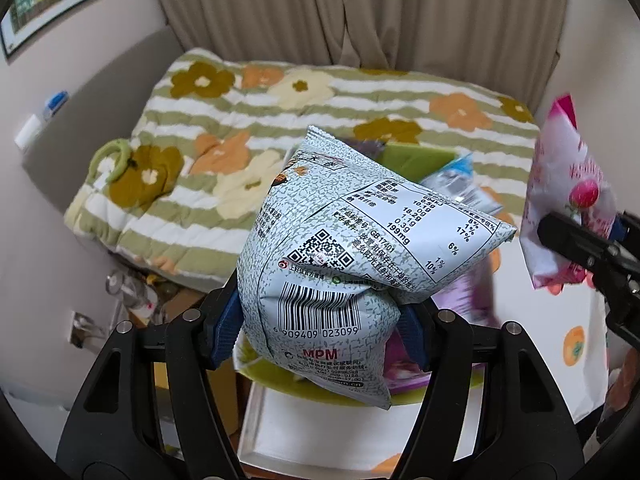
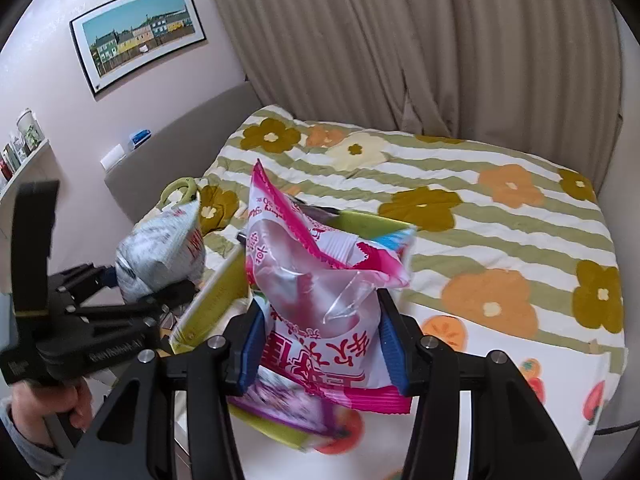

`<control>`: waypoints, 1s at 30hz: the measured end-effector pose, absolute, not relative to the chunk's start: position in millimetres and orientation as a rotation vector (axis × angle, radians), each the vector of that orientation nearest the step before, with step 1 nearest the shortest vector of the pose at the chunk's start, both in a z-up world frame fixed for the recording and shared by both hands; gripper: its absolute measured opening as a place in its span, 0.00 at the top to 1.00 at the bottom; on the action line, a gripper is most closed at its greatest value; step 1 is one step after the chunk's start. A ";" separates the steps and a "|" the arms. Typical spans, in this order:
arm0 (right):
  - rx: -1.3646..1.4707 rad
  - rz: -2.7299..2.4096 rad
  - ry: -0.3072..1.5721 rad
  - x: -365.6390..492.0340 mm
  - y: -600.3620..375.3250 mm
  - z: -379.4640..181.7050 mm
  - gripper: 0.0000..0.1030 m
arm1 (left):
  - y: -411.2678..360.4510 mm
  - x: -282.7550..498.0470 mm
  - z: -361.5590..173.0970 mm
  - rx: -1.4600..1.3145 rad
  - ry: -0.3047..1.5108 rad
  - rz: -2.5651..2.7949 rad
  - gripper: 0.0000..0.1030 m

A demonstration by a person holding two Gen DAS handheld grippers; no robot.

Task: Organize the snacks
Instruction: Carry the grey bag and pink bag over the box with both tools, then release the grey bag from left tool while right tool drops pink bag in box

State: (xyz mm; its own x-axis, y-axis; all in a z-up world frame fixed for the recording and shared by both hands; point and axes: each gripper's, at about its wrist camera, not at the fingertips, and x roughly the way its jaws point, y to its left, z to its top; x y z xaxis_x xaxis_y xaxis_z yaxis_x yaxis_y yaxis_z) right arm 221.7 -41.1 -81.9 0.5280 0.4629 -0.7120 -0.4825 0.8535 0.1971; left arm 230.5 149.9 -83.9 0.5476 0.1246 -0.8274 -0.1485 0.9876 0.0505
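Note:
My left gripper (image 1: 320, 328) is shut on a pale grey-green snack bag (image 1: 344, 264) with a barcode and holds it in the air above a yellow-green box (image 1: 416, 158). That bag also shows in the right wrist view (image 2: 160, 252), with the left gripper (image 2: 160, 284) on it. My right gripper (image 2: 320, 344) is shut on a pink and white snack bag (image 2: 316, 292), also lifted over the box (image 2: 212, 292). The pink bag shows at the right edge of the left wrist view (image 1: 568, 200). Other packets, purple (image 2: 280, 404) and blue (image 1: 456, 176), lie in the box.
The box stands on a white table with orange fruit prints (image 2: 460, 412). Behind it is a bed with a striped flower quilt (image 1: 280, 128), and curtains (image 2: 400, 40) hang beyond. A green ring (image 1: 110, 158) lies on the quilt. A shelf (image 2: 24, 160) is on the left wall.

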 end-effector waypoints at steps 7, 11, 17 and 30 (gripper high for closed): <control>-0.043 0.529 0.872 239.7 -8.6 -88.4 0.54 | 164.3 245.9 -110.4 0.001 1.030 0.094 0.31; -0.032 0.507 0.892 247.0 -8.6 -90.6 0.54 | 168.7 239.8 -118.1 0.010 1.021 0.058 0.00; -0.046 0.495 0.914 253.5 7.1 -97.1 0.54 | 190.9 227.1 -137.6 0.006 1.066 0.043 0.00; -0.002 0.453 0.927 261.2 26.1 -113.5 0.07 | 212.5 225.2 -139.0 -0.005 1.053 0.026 0.00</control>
